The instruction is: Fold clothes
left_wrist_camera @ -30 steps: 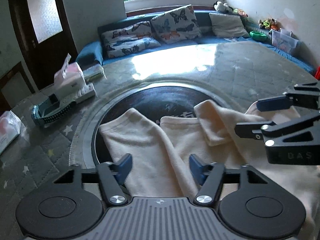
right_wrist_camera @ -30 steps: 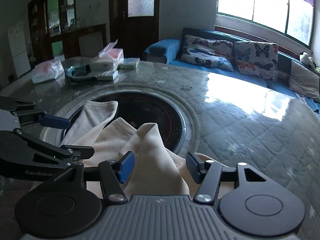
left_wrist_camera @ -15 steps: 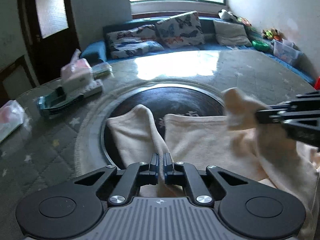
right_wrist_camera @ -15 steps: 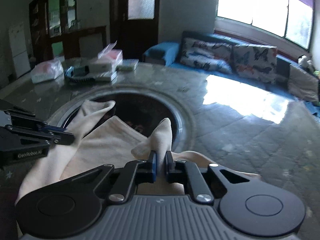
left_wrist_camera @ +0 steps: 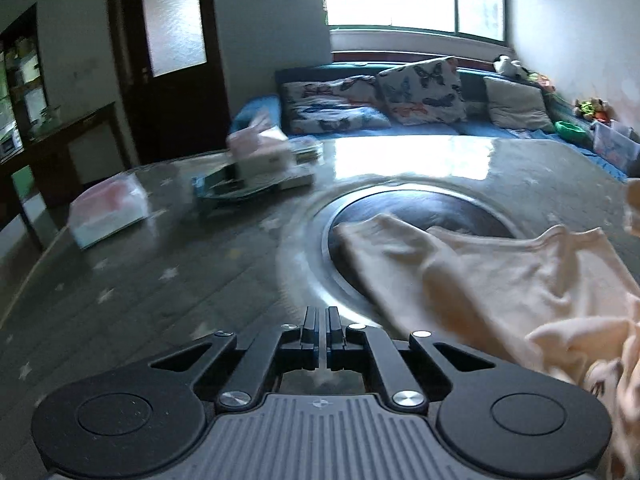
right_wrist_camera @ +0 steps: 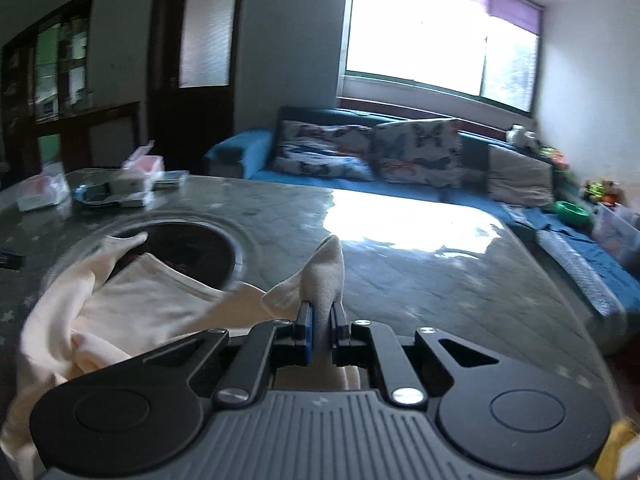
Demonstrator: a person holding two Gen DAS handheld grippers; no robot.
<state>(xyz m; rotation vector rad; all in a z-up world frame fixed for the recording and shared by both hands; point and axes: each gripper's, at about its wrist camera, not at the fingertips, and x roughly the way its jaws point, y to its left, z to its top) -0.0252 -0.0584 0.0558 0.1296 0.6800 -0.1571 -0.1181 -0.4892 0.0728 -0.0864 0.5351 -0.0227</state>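
A dim living room is filling the background, with a bright window (right_wrist_camera: 440,36) glaring over a long blue sofa (right_wrist_camera: 400,184) that is carrying butterfly-print cushions (left_wrist_camera: 376,96). In front of it a grey quilted counter with pale stars (left_wrist_camera: 140,280) is spreading wide, and a dark round inset with a silvery ring (left_wrist_camera: 420,208) is sitting in its middle. The cream cotton garment (left_wrist_camera: 500,276) is lying rumpled across that inset and spilling toward the near edge, one sleeve-like end reaching onto the dark disc. Over on the far left of the counter, pink-and-white tissue packs (left_wrist_camera: 106,210) and a teal tray (left_wrist_camera: 236,188) are sitting well apart from the garment, blurred in the left view. Now the right tongs (right_wrist_camera: 322,322) are pinching a peak of the cream fabric, which is poking up upright between the blue pads. The left tongs (left_wrist_camera: 320,330) are standing pressed together, and no cloth is showing between them; the garment is lying just to their right.
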